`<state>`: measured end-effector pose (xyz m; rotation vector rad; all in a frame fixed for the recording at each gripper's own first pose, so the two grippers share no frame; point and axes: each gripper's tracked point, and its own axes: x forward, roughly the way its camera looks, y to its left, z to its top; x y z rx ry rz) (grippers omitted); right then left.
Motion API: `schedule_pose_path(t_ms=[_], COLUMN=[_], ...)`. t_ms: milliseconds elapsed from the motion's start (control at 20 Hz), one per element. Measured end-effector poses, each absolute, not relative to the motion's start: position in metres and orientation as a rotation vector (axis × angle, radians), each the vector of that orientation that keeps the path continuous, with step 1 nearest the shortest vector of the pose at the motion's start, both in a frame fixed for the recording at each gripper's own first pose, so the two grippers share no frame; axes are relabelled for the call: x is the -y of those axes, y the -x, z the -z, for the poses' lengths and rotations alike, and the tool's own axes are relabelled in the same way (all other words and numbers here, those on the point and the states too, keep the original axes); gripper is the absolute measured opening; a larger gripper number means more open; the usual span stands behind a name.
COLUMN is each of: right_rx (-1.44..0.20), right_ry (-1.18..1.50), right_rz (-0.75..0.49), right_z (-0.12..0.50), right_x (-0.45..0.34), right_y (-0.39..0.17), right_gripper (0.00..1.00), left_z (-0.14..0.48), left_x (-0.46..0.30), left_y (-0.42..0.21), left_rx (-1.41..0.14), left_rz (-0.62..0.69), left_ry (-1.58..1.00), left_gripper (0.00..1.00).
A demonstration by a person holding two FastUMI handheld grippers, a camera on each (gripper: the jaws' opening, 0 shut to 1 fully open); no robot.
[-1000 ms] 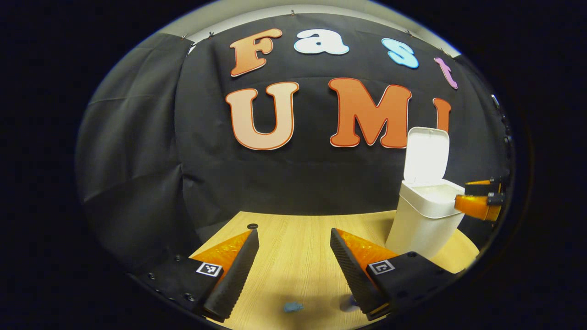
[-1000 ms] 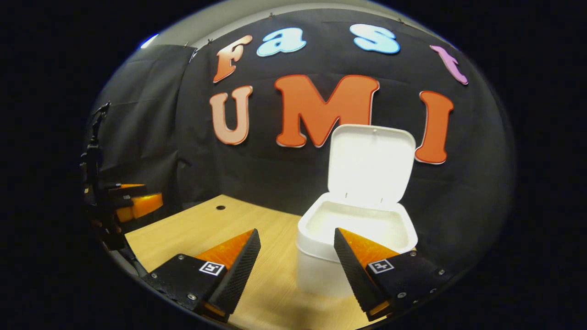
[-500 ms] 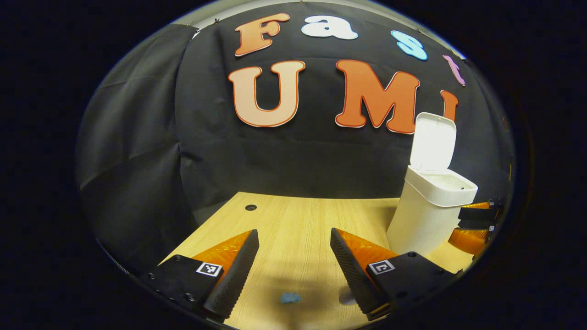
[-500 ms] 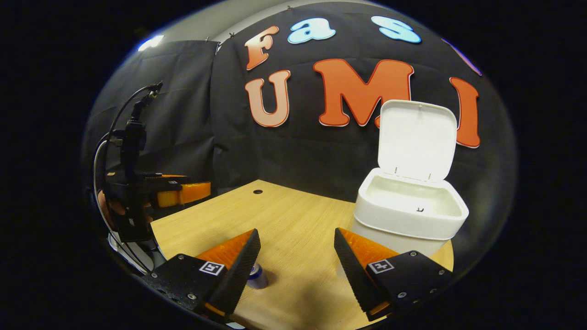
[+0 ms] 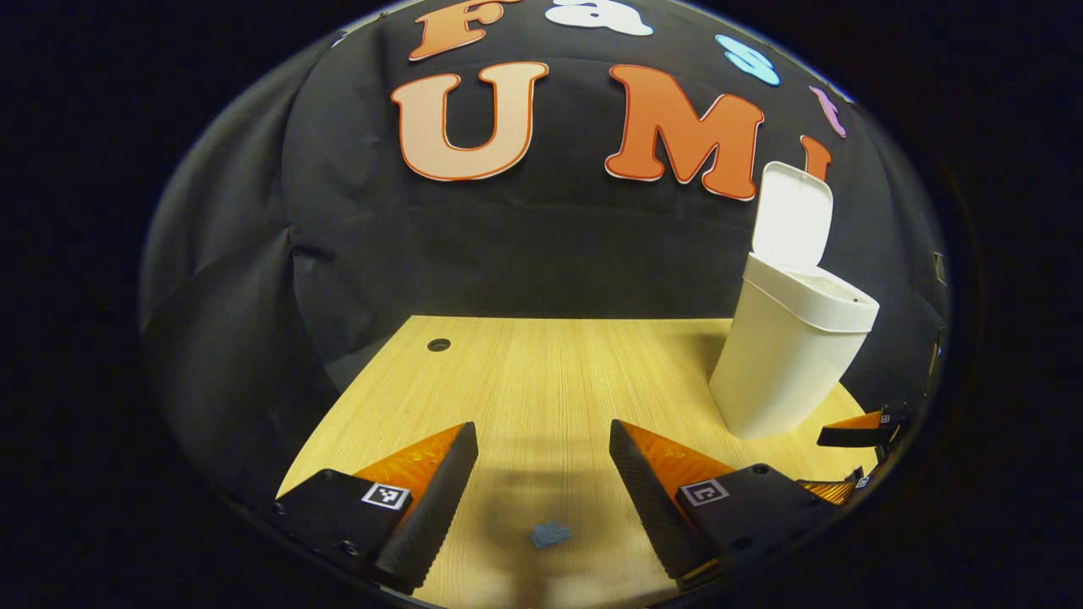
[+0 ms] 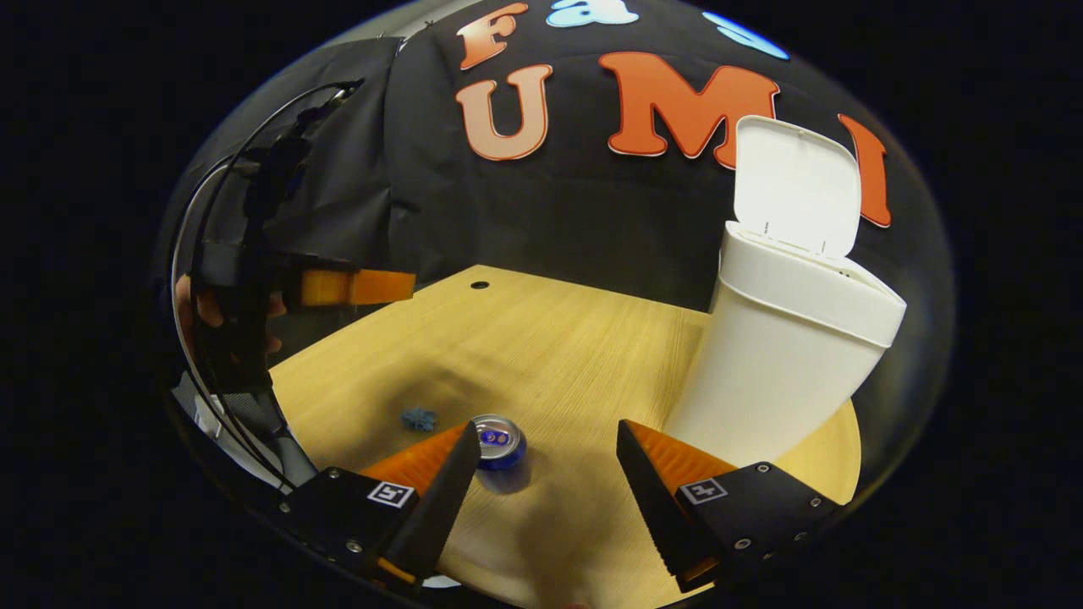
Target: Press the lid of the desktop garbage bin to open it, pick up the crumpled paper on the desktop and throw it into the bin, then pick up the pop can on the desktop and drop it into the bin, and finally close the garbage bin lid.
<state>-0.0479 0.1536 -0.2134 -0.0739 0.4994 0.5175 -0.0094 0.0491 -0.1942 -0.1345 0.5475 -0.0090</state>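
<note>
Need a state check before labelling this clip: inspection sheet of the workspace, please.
Surface: wooden desktop, round hole near the back.
Job's things: white bin upright, lid raised; pop can upright on the desktop beside the right gripper's finger; small blue crumpled paper on the desktop.
Clutter: nothing seen.
Grippers: left gripper open, hovering over the paper; right gripper open, empty.
Cables: black cables looping at the left gripper.
Surroundings: black cloth wall.
</note>
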Motion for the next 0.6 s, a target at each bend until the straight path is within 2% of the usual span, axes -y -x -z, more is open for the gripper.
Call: schedule_pose_path(t_ms=[300,600], right_rx=[-0.539,-0.581], right_ry=[0.071,0.04], right_rz=[-0.502,-0.509], right_z=[0.245,0.274], right_x=[-0.17,-0.183], right_y=[0.058,0.065], right_gripper=[0.98,0.98], left_z=[0.235,0.301], left_x=[-0.045,-0.038], left_y=[0.017,0.048], left_rx=[-0.664,-0.901], left_rz=[0.084,0.131], left_ry=[0.136,0.085], left_gripper=[1.0,0.98])
